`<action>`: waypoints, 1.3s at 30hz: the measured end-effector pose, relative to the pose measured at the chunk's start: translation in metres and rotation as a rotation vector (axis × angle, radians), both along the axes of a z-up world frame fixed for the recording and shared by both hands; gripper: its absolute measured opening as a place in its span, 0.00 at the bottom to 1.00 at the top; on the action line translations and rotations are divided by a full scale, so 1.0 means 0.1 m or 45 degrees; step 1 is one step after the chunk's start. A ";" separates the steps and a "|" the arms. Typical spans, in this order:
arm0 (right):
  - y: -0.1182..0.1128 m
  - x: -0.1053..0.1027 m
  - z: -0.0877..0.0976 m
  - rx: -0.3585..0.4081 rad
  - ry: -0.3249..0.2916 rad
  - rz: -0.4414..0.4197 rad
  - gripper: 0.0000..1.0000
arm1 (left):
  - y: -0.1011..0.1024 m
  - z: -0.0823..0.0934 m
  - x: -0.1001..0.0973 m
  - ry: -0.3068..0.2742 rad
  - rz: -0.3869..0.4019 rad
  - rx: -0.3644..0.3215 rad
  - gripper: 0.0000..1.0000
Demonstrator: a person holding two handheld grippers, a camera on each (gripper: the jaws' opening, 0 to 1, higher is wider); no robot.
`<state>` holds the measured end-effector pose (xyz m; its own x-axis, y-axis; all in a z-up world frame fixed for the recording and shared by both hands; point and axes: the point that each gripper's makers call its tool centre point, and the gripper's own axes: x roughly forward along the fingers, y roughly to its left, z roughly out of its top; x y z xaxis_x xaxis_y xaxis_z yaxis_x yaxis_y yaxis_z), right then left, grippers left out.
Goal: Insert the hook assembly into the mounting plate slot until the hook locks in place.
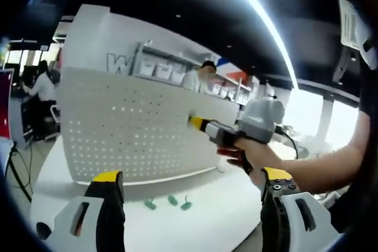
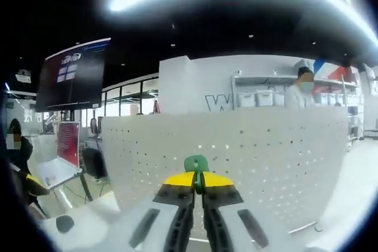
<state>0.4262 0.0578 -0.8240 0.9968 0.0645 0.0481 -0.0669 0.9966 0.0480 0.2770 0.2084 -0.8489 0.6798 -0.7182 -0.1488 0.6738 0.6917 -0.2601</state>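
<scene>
- Far left in the left gripper view, a seated person in white works at a desk in the background, apart from the task.
- The left gripper hangs low over the white round bench, its yellow-tipped jaws spread wide with nothing between them.
- Between those jaws and beyond, the upright white perforated mounting plate stands on the bench; none of its holes carries a hook as far as can be seen.
- In front of the plate's foot lie three small green plastic hooks, loose on the bench and near one another.
- To the right, the right gripper, held in the person's hand, has its yellow tip at or just short of the plate's face; touching or not cannot be told.
- In the right gripper view its jaws are closed together on a green plastic hook assembly, which pokes up above the tips and points at the plate.
- My judgement: pick-up is done and the approach nearly so; seating the hook in a slot and pressing until it locks are left.
</scene>
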 end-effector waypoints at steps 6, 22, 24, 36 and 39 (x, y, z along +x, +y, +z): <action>-0.06 0.21 0.09 0.019 -0.027 -0.038 0.01 | 0.03 -0.04 0.04 0.008 0.001 0.013 0.98; -0.07 0.67 0.27 0.105 -0.085 -0.093 0.01 | 0.17 -0.14 0.20 0.036 0.035 0.031 0.98; -0.08 0.71 0.28 0.106 -0.092 -0.100 0.01 | 0.20 -0.16 0.22 0.045 0.040 0.035 0.97; -0.18 0.85 0.26 0.093 -0.109 -0.143 0.01 | 0.22 -0.23 0.29 0.070 0.044 0.023 0.95; -0.17 0.86 0.25 0.094 -0.111 -0.139 0.01 | 0.23 -0.24 0.31 0.073 0.044 0.022 0.95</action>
<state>0.5118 0.0413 -0.7995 0.9895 -0.0506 0.1354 0.0342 0.9921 0.1204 0.3078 0.2312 -0.8724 0.6938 -0.6917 -0.2005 0.6339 0.7187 -0.2858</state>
